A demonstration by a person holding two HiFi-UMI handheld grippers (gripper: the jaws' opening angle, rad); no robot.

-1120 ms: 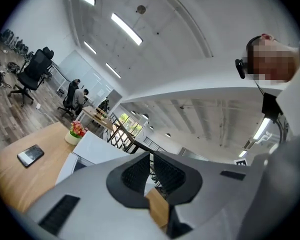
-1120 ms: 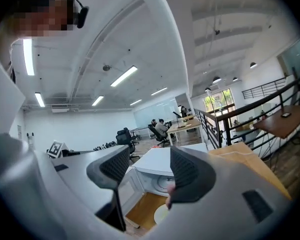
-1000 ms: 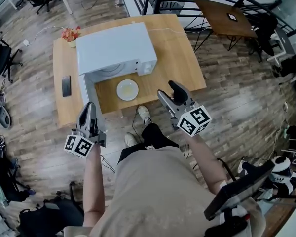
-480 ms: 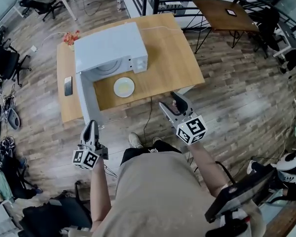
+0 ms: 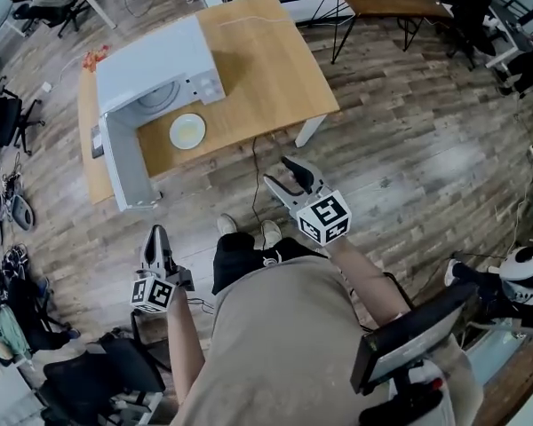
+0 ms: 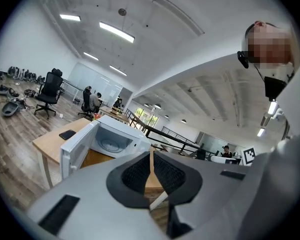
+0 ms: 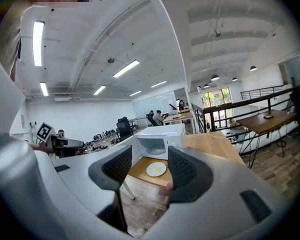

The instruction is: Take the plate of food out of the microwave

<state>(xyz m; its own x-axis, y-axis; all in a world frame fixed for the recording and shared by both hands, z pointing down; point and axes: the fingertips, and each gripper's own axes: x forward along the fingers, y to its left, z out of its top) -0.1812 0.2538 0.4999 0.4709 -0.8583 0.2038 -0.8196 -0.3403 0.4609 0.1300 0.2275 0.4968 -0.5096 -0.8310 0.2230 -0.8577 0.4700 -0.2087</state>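
Left hand-held gripper point(image 5: 157, 236) jaws together; right hand-held gripper point(image 5: 282, 174) closing, empty — plate point(image 5: 187, 131) on table point(image 5: 266, 51).

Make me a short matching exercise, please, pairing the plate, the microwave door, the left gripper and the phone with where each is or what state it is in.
Things:
1. plate
2. microwave door
3. left gripper
4. phone

Places or states:
A. shut, with nothing held
B. on the table, right in front of the opening of the microwave
C. swung wide open
D. flat on the table, on the other side of the door from the plate

Pairs: 1-B, 2-C, 3-A, 4-D
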